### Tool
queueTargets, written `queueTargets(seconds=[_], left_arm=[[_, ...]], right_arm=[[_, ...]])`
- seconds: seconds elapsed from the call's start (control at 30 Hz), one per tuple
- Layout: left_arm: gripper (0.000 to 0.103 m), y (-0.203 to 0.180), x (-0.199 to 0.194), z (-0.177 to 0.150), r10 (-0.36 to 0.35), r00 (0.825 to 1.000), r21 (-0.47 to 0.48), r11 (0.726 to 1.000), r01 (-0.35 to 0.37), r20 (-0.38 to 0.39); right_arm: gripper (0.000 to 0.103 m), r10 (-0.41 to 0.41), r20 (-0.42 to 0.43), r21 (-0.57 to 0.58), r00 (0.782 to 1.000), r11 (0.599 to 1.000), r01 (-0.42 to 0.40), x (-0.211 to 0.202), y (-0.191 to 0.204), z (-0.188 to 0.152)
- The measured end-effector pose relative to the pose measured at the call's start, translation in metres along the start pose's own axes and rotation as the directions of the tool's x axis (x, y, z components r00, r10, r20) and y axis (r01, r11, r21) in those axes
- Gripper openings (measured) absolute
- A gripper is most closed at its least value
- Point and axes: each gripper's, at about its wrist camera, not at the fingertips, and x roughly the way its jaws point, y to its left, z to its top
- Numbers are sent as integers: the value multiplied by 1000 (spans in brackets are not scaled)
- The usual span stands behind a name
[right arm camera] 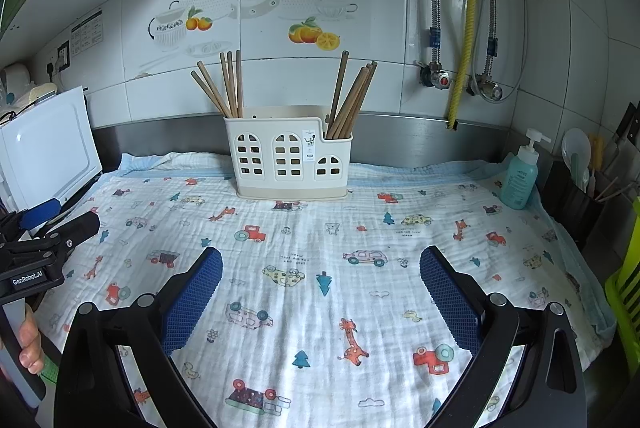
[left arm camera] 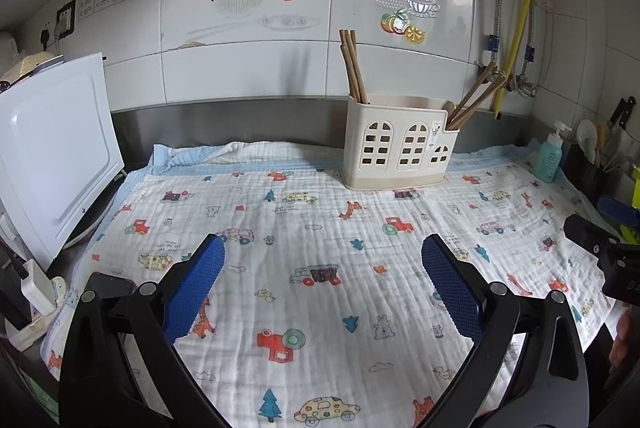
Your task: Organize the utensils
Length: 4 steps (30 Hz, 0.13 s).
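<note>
A cream plastic utensil holder (left arm camera: 396, 147) (right arm camera: 288, 155) with window cut-outs stands at the back of the counter on a printed cloth. Wooden chopsticks (left arm camera: 353, 67) (right arm camera: 228, 83) stand in its left compartment, and more chopsticks (left arm camera: 474, 99) (right arm camera: 352, 99) lean in its right compartment. My left gripper (left arm camera: 322, 284) is open and empty, low over the cloth, well in front of the holder. My right gripper (right arm camera: 320, 284) is also open and empty over the cloth in front of the holder. No loose utensils show on the cloth.
A white cloth with cartoon cars (left arm camera: 320, 228) (right arm camera: 320, 228) covers the counter. A white appliance (left arm camera: 52, 147) stands at left, a teal soap pump bottle (right arm camera: 520, 175) at right, with a dark rack of kitchen tools (right arm camera: 592, 179) behind it. Pipes (right arm camera: 472, 27) run down the tiled wall.
</note>
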Motion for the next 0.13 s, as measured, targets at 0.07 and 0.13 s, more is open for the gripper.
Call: queueTargets(seconds=[0.07,0.13], left_arm=[[98,0,0,0,0,1000,2,1000,0,-1],[98,0,0,0,-3,1000,2,1000,3,-2]], right_arm=[[96,-1,1,-1,1000,1000,1,0,0,0],[96,0,1,-1,1000,1000,0,0,0,0]])
